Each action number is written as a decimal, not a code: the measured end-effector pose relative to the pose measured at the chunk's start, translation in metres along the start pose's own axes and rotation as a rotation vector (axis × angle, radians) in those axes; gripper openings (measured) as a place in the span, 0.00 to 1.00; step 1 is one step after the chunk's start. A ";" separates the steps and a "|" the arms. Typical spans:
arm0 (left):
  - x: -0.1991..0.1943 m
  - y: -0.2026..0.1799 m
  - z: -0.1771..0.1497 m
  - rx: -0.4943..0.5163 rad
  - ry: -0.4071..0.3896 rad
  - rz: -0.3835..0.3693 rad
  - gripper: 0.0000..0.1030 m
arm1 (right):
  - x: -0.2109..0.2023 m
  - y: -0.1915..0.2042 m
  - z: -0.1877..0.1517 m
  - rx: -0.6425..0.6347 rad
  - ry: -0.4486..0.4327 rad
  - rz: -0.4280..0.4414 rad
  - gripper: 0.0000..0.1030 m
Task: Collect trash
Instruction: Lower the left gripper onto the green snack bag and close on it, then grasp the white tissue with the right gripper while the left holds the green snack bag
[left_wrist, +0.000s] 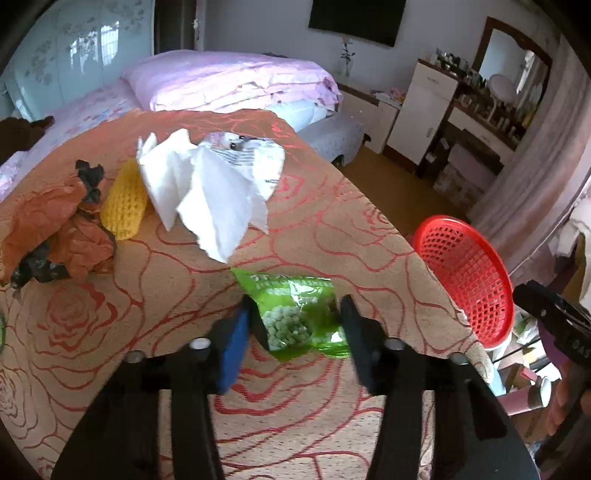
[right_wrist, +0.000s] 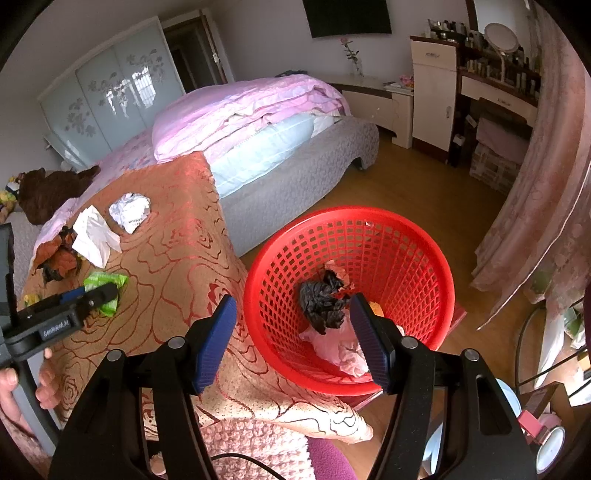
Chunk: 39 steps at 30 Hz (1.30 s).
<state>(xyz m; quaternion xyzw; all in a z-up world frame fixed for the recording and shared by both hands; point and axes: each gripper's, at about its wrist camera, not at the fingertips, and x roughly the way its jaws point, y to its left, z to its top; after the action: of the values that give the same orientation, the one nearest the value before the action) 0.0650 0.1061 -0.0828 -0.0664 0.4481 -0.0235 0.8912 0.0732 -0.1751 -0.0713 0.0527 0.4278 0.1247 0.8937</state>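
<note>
Trash-wise, the green packet (left_wrist: 301, 314) sits at the table's (left_wrist: 166, 369) 6 o'clock edge, between the left gripper's (left_wrist: 295, 325) fingers, barely pinched and could slip out. Right gripper (right_wrist: 293, 338) hangs spread, empty, above the basket (right_wrist: 436, 266).

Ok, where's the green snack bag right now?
The green snack bag lies on the rose-patterned cloth, between the left gripper's jaws, just below the white tissue.

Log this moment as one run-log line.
left gripper: shut on green snack bag | right gripper: open, empty, above red basket | tissues: on table
</note>
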 end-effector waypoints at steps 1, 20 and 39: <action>0.000 0.002 0.000 -0.005 -0.004 -0.010 0.41 | 0.001 0.002 -0.001 -0.004 0.002 0.001 0.60; -0.058 0.070 -0.021 -0.145 -0.104 0.062 0.35 | 0.013 0.076 0.012 -0.118 0.004 0.106 0.60; -0.073 0.113 -0.032 -0.224 -0.143 0.131 0.35 | 0.049 0.218 0.061 -0.264 -0.019 0.254 0.70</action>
<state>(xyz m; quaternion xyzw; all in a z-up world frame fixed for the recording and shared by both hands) -0.0063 0.2224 -0.0598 -0.1374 0.3869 0.0895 0.9074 0.1109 0.0488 -0.0259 -0.0104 0.3889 0.2914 0.8739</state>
